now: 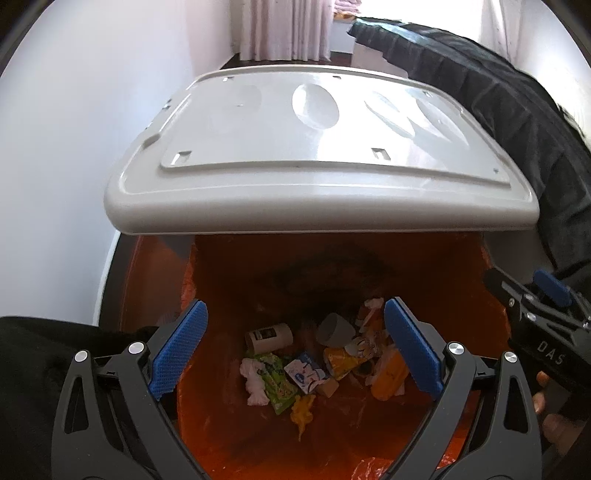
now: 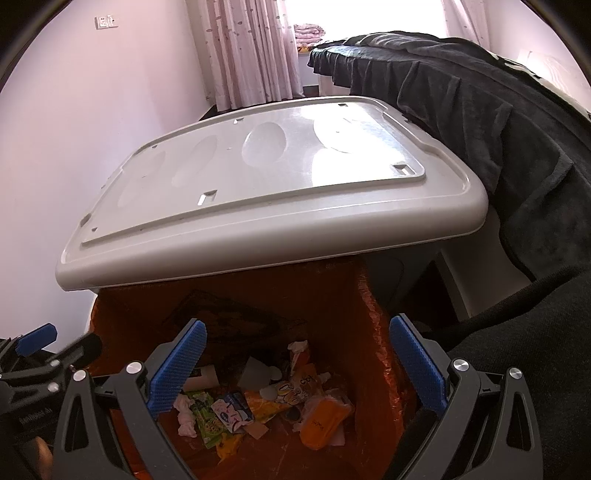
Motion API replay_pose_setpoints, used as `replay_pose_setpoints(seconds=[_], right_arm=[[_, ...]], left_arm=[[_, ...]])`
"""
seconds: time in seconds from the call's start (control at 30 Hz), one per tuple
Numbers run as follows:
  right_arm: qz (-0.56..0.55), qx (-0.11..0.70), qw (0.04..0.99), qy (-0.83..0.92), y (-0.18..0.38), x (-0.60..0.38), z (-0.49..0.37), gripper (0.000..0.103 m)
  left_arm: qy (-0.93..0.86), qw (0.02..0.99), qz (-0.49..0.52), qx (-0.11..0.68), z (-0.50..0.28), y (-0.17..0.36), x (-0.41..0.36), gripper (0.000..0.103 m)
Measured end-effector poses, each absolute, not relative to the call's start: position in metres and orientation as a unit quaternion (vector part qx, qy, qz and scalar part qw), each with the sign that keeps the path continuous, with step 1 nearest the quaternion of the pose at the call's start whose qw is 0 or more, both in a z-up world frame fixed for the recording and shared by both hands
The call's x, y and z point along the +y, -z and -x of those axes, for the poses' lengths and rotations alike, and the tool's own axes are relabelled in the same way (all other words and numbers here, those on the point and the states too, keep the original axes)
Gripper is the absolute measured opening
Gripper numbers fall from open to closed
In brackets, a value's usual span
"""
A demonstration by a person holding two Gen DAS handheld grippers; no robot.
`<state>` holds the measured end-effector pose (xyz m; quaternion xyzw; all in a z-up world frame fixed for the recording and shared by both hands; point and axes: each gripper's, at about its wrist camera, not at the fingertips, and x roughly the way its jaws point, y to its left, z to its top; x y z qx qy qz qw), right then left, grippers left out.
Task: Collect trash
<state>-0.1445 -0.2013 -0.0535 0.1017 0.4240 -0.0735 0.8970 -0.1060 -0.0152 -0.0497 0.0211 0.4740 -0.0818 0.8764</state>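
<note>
Both tools hang over the open mouth of a bin lined with an orange bag [image 1: 229, 435] [image 2: 373, 332]. The left tool [image 1: 295, 349] has its blue pads spread wide apart with nothing between them, and the right tool [image 2: 297, 363] stands the same way, pads far apart and bare.

The trash lies in a loose heap at the bottom of the bag. In the left wrist view there is a white paper cup [image 1: 269, 336] on its side toward the bin's left wall, a grey cup [image 1: 334, 329] beside it, a crumpled white tissue [image 1: 253, 380], a green wrapper [image 1: 277, 384], a small blue and white carton [image 1: 304, 374], a yellow wrapper [image 1: 341, 363] and an orange packet [image 1: 388, 376] toward the right wall. The right wrist view shows the same heap: tissue [image 2: 184, 415], green wrapper [image 2: 205, 413], carton [image 2: 232, 406] and orange packet [image 2: 325, 419].

The bin's grey lid [image 1: 317, 155] [image 2: 266, 192] is raised and leans back over the far rim, shading the rear part of the opening. Along the bin's right side hangs a dark blanket [image 1: 517, 118] [image 2: 480, 122] draped over a bed. A plain pale wall [image 1: 74, 147] [image 2: 92, 129] runs close along the bin's left side, and pink curtains [image 1: 284, 29] [image 2: 251, 51] hang beyond the lid. Each tool shows at the edge of the other's view, flanking the bin's mouth.
</note>
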Motion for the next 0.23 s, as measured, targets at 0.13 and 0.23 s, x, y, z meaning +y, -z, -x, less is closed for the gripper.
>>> replay_pose_setpoints(seconds=[0.13, 0.23], right_arm=[[-0.103, 0.424, 0.897, 0.076, 0.0532, -0.2014, 0.1448, 0.098], [-0.103, 0.424, 0.897, 0.076, 0.0531, -0.2012, 0.1449, 0.098]], left_arm=[[0.079, 0.876, -0.016, 0.475, 0.1049, 0.0492, -0.0129, 0.094], [0.082, 0.874, -0.018, 0.479, 0.1046, 0.0506, -0.0149, 0.094]])
